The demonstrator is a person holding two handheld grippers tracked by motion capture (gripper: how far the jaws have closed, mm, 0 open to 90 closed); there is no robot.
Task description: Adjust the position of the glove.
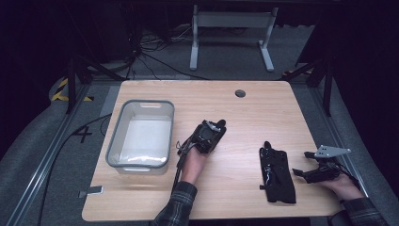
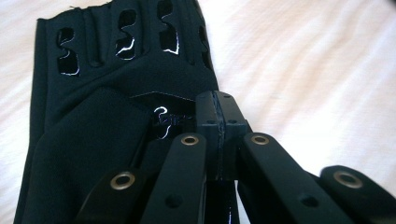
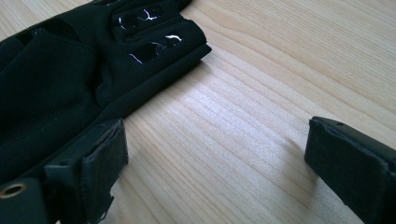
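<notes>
Watching the left hand-held gripper (image 2: 218,109), I see its jaws clenched together on a thin edge of the first glove (image 2: 107,93), near mid-table. That shallow bite is my main worry: slack fabric pinched at one border could slide out during a lift or swing, and the limp rest could drag across the table (image 1: 244,117) or catch on something. How much cloth sits between the jaws I cannot tell (the tips cover it).

The right hand-held gripper (image 1: 302,163) is released, jaws wide apart and low over the wood at about 4 o'clock on the table. One jaw sits just beside the second glove (image 1: 277,176), which lies flat with its fingers toward 12 o'clock. If I closed from here, I think the jaws would meet on bare wood or only nick the glove's border and push it sideways. They need to straddle a raised fold first.

The clear bin (image 1: 141,104) stands at 9 o'clock from the left hand-held gripper, well apart from both gloves. Its near wall is the one obstacle on that route, since a hanging glove could snag the rim and be pulled loose if carried low. The cable port (image 1: 240,93) at 12 o'clock lies out of the way.
</notes>
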